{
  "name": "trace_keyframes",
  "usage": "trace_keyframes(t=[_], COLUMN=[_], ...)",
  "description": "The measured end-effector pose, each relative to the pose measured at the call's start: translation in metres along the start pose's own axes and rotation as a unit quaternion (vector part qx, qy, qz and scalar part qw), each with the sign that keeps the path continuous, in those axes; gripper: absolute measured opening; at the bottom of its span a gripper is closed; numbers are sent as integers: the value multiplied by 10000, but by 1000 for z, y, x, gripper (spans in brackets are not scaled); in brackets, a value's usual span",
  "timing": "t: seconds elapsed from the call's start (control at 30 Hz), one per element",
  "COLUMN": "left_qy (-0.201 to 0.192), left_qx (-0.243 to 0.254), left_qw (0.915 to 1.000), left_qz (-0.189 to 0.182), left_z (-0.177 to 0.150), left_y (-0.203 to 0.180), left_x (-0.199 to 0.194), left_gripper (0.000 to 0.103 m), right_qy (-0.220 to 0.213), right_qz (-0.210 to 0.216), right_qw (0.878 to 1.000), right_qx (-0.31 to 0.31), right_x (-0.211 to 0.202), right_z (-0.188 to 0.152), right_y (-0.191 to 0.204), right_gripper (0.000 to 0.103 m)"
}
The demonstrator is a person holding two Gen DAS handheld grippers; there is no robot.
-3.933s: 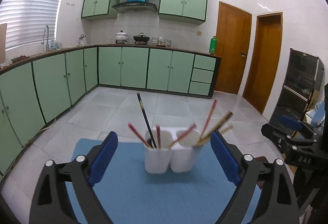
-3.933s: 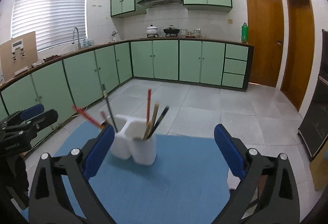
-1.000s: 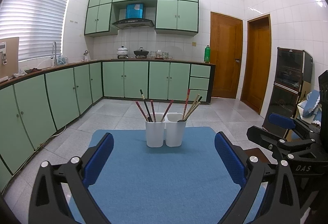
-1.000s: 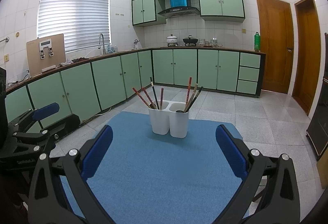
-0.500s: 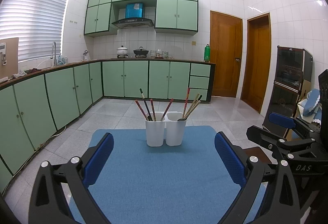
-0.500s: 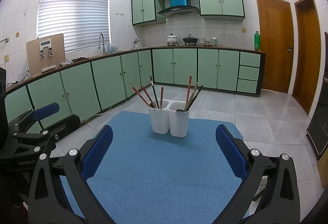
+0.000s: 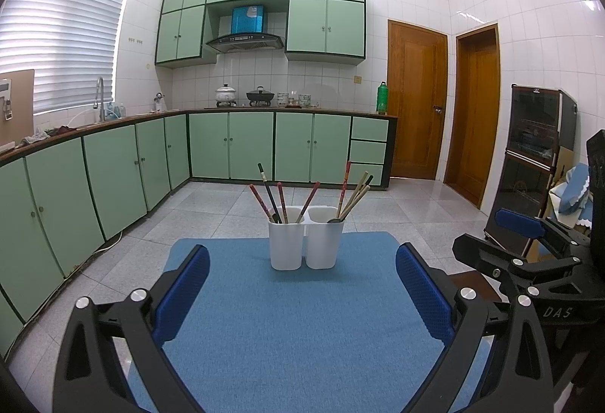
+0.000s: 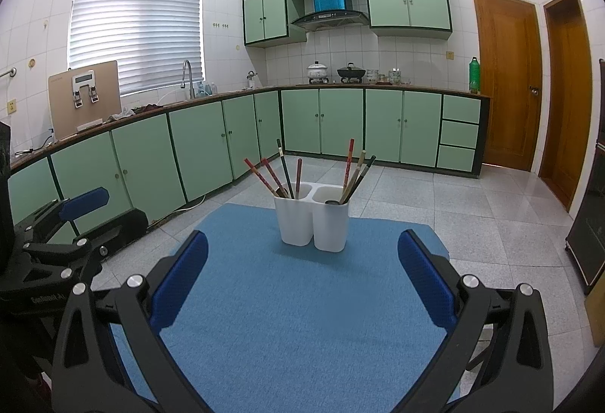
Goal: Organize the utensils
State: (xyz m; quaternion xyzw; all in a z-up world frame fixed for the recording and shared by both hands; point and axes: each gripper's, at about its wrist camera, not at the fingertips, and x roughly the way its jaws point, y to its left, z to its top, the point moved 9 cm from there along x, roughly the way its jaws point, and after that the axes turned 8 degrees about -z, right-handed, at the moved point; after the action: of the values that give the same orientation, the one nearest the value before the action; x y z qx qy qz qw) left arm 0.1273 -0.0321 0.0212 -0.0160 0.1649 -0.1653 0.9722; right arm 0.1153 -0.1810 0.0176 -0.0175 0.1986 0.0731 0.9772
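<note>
Your left gripper (image 7: 302,290) is spread wide, nothing between its blue pads (image 7: 181,294), and it hangs low over the near part of the mat (image 7: 287,329). Same on the right gripper (image 8: 302,286): jaws wide apart and empty, pads (image 8: 427,284) clear of everything. Between each pair there's bare blue mat running straight ahead to the holder (image 7: 304,242), a white twin cup standing upright near the mat's far edge. Its left cup carries red chopsticks (image 7: 261,203) and one dark one, fanned outward; the right cup has a red stick, pale and dark ones (image 7: 355,195) leaning right, and what looks like a spoon bowl at the rim. The mat's far edge sits just behind the holder, and past it there's tiled floor (image 7: 397,208) up to the green cabinets (image 7: 249,146). The grippers are side by side, well apart. Writing: "DAS" is readable on the right gripper's body in your left view; the lettering on the left gripper in your right view is too blurred to read.
</note>
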Motion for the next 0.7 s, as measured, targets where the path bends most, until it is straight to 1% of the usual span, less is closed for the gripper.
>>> trace_keyframes(t=[0.7], left_qy=[19], left_qx=[-14], left_qw=[10000], left_qz=[4], left_z=[-1], left_y=[-1], left_x=[1], left_gripper=[97], right_qy=[23], right_qz=[0], right_qw=[10000], right_qx=[-1], right_x=[3], right_z=[-4], right_y=[1], right_gripper=[97])
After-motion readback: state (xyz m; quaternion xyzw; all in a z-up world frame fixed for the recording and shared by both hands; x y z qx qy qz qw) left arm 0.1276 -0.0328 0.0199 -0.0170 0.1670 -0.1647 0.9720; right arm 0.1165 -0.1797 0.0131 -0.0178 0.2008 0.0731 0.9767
